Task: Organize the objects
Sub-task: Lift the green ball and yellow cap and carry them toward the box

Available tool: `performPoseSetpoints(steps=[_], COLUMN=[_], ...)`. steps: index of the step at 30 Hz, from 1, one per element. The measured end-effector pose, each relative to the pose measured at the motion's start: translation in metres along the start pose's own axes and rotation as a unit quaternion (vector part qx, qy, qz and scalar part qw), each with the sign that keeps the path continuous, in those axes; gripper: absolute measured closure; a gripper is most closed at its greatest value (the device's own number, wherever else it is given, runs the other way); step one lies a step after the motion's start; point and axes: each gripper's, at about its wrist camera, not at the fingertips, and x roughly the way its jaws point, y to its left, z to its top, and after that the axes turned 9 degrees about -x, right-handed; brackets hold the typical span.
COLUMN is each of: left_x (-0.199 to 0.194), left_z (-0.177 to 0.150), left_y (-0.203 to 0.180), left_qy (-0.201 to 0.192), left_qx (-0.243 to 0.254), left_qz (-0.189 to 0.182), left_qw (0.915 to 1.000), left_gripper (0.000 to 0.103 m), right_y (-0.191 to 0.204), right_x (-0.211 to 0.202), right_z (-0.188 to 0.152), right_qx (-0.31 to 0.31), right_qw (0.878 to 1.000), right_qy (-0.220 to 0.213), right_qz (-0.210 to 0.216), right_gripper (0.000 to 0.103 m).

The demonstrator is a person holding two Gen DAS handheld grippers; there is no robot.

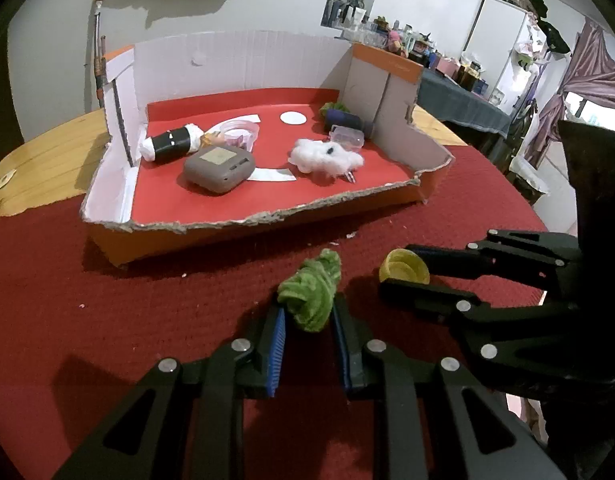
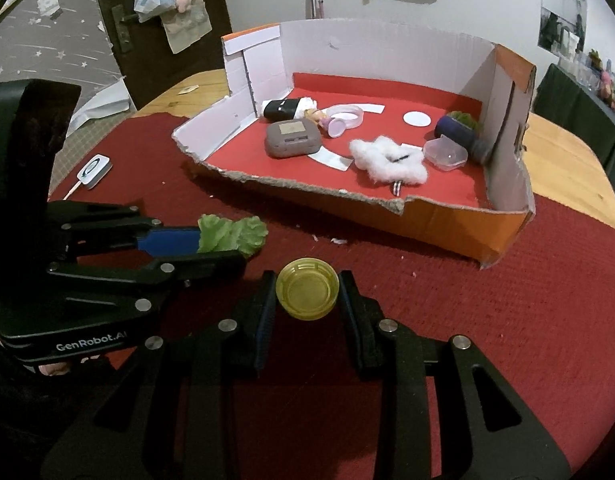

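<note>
Honestly the box (image 2: 427,216) is the main hazard: its torn front wall is low but ragged, and the side walls stand tall, so a low approach could snag an edge and shove it across the table (image 1: 487,184). Room inside is tight, with a grey case (image 1: 218,168) and cotton wad (image 1: 323,156) mid-floor; the front strip looks freest. Both claws sit close together, so they could bump. Left claw (image 1: 309,316) is clamped on floppy lettuce (image 1: 311,292), which might slip. Right claw (image 2: 307,292) pinches the yellow cap (image 2: 307,291) by its rim, which could pop out.
</note>
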Motion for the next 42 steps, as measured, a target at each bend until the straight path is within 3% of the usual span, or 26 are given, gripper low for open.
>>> performPoseSetpoints(steps=[11, 42], left_x=[0.001, -0.026], left_z=[-0.008, -0.003], left_y=[0.005, 0.004], left_qy=[0.002, -0.027], left_qx=[-0.007, -0.003], left_qz=[0.002, -0.024], left_qw=[1.0, 0.9994], left_gripper=[0.08, 0.08], right_y=[0.003, -0.008], right_x=[0.007, -0.022], right_z=[-0.009, -0.006], right_qx=[0.006, 0.04], right_qw=[1.0, 0.998], right_qy=[0.015, -0.028], right_qz=[0.013, 0.05], right_gripper=[0.074, 0.074])
